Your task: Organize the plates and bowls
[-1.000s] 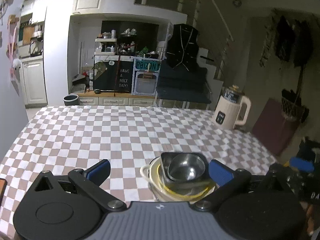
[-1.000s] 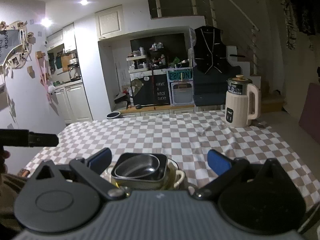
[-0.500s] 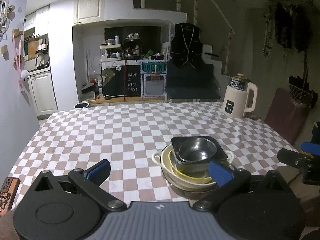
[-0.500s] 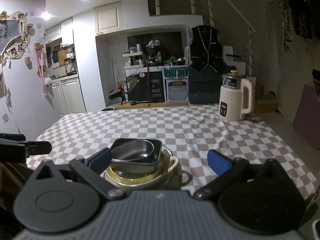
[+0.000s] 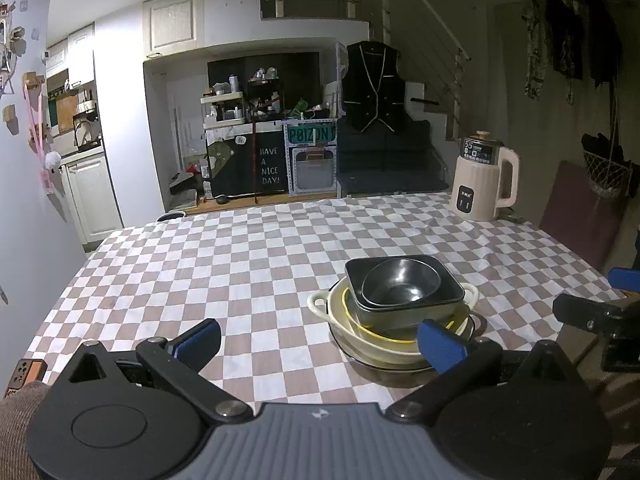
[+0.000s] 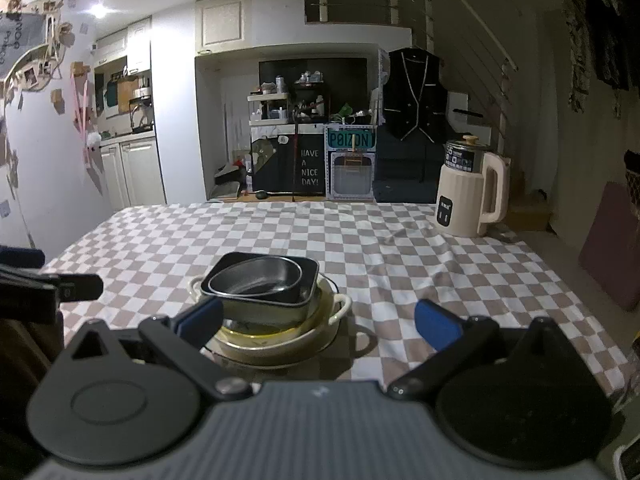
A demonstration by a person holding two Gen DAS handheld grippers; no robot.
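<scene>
Checked tablecloth (image 5: 240, 264): stacked bowls (image 5: 400, 304), ahead of both grippers.
Left gripper (image 5: 320, 340) wide open, empty, stack ahead-right; right gripper (image 6: 320, 320) likewise, stack ahead-left, equally near.

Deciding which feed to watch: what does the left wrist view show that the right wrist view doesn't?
Only the left wrist view: the right tongs off to the right of the stack, a small orange object at the table's near left edge, and a sleeve.

Only the right wrist view: the left tongs at the left, and wall photos.

Both: the nested stack of dishes on the checkered tablecloth, the cream kettle, and each view's own open tongs.
</scene>
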